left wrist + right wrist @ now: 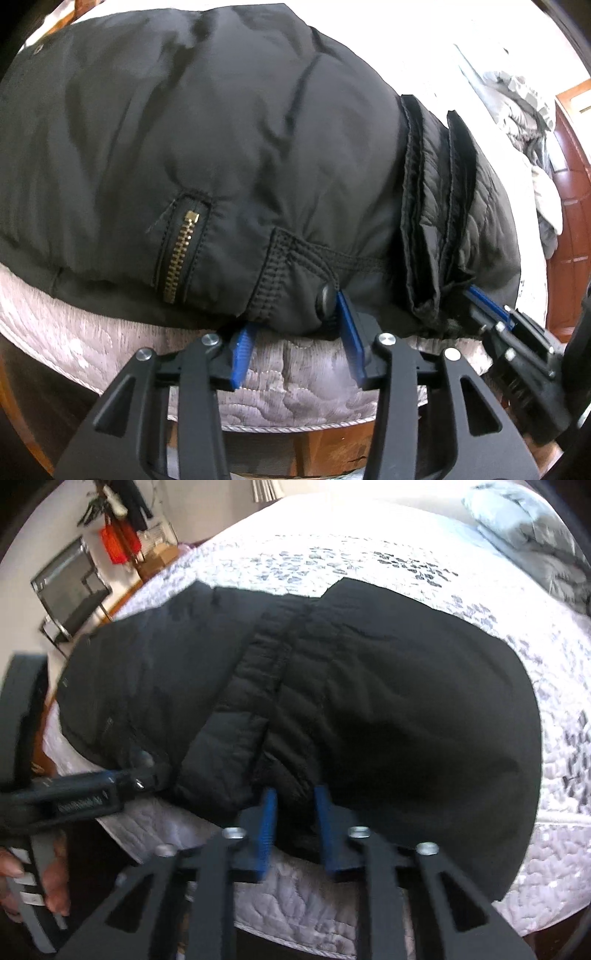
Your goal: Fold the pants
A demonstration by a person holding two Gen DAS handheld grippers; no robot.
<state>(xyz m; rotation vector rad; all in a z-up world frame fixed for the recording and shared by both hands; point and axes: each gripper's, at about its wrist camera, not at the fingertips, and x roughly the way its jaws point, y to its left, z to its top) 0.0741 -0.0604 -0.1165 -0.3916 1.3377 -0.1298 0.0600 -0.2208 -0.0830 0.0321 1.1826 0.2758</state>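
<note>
Black padded pants (229,147) lie spread on a quilted bed, waist end toward me, with a brass zipper pocket (181,254) and a button tab (325,301). My left gripper (295,325) stands open at the waistband edge, its blue pads to either side of the button tab. My right gripper (293,808) has its blue pads set around a bunched fold of the pants (332,701) at the near edge; they stand apart with fabric between them. Each gripper shows in the other's view: the right one (491,310) and the left one (140,771).
The quilted white bedspread (369,561) covers the bed, its edge just below the pants. A heap of grey bedding (528,110) lies at the far right. A wooden door (572,221) stands right. A glass table (70,590) and hanging clothes are beyond the bed.
</note>
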